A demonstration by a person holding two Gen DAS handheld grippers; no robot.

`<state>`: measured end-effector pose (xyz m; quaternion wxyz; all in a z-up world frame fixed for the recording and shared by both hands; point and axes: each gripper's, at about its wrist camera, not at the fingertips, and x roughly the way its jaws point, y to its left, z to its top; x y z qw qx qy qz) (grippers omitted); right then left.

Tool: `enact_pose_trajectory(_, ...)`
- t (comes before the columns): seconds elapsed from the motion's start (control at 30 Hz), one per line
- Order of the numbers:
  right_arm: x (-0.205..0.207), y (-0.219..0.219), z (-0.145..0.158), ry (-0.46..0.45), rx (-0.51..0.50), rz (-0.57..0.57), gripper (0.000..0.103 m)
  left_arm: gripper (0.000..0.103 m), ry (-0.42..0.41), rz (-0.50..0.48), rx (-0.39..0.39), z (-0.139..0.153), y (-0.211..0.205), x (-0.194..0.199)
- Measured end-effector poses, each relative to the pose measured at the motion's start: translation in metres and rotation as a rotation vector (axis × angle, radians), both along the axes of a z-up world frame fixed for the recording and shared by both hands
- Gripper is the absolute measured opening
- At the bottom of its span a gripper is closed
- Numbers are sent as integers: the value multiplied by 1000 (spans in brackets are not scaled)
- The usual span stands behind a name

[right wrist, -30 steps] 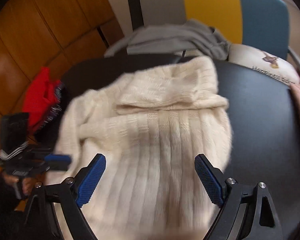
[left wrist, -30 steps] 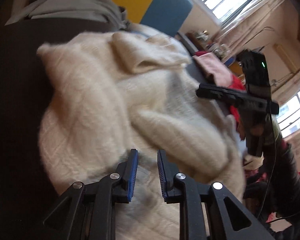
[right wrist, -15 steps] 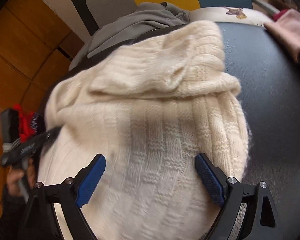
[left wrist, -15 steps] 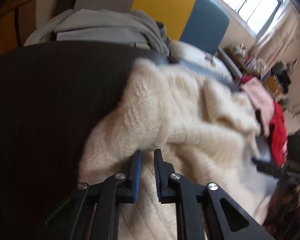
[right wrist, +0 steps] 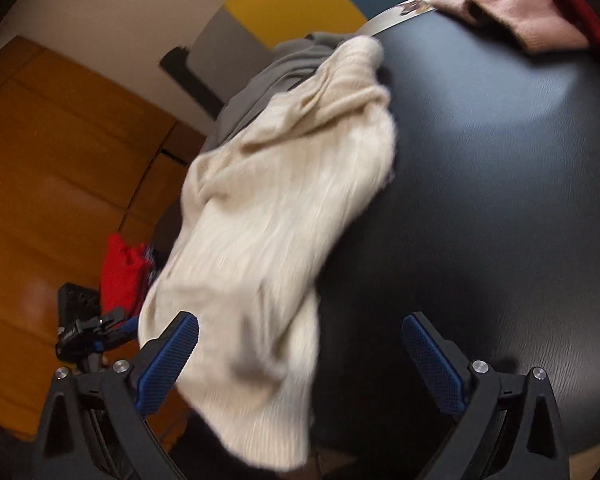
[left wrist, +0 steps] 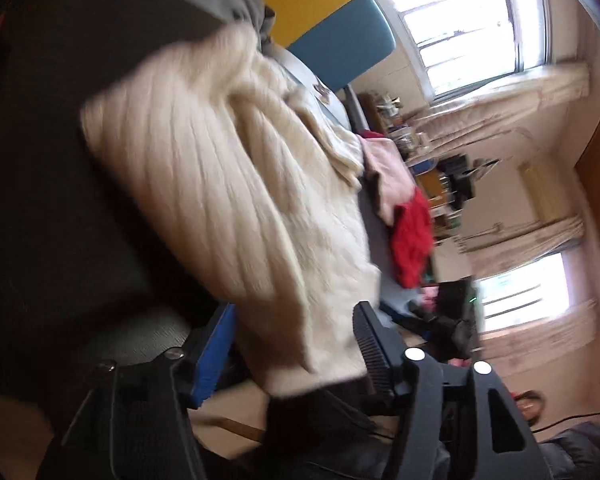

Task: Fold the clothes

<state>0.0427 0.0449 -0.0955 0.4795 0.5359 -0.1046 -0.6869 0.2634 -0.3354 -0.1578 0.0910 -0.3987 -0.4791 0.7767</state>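
both my grippers, left (left wrist: 296,348) and right (right wrist: 300,360), just opened wide, holding nothing; i should regrip the sweater (right wrist: 276,216) hem squarely before folding.

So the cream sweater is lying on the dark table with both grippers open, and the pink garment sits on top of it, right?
Not quite. In the right wrist view the pink garment lies apart from the cream sweater, at the dark table's far edge. The rest holds.
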Motion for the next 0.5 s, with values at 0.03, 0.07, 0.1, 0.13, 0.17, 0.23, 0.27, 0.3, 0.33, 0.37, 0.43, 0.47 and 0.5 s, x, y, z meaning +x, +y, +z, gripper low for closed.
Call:
enact_pose_trajectory(0.03, 9, -4, -2, 13, 9, 36, 103, 66, 1, 2, 34, -5, 5, -2)
enact_pose_trajectory(0.07, 18, -7, -2, 33, 19, 71, 103, 66, -11, 9, 45, -8, 8, -7)
enact_pose_trajectory(0.1, 26, -10, -1, 63, 31, 100, 103, 66, -20, 19, 48, -10, 12, -12)
enact_pose_trajectory(0.13, 33, -14, -1, 96, 44, 123, 103, 66, -22, 36, 22, -9, 17, -16)
enact_pose_trajectory(0.17, 40, -18, 0, 128, 55, 141, 103, 65, -37, 46, 1, -12, 20, -23)
enact_pose_trajectory(0.23, 49, -29, -3, 187, 85, 161, 103, 54, -110, 56, -21, -22, 22, -33)
enact_pose_trajectory(0.27, 53, -33, -7, 213, 116, 160, 103, 35, -129, 67, -38, -25, 22, -35)
enact_pose_trajectory(0.3, 56, -37, -11, 239, 147, 159, 103, 27, -139, 76, -54, -25, 22, -37)
enact_pose_trajectory(0.33, 60, -41, -15, 261, 172, 156, 103, 19, -118, 84, -70, -20, 20, -34)
enact_pose_trajectory(0.37, 63, -44, -18, 279, 189, 152, 103, 8, -94, 92, -89, -14, 18, -30)
enact_pose_trajectory(0.43, 70, -47, -21, 329, 215, 149, 103, 7, -18, 129, -132, 8, 7, -12)
enact_pose_trajectory(0.47, 74, -49, -22, 355, 227, 148, 103, 7, 9, 149, -139, 19, -3, -4)
enact_pose_trajectory(0.5, 77, -50, -23, 378, 240, 154, 103, 7, 32, 170, -151, 29, -13, 4)
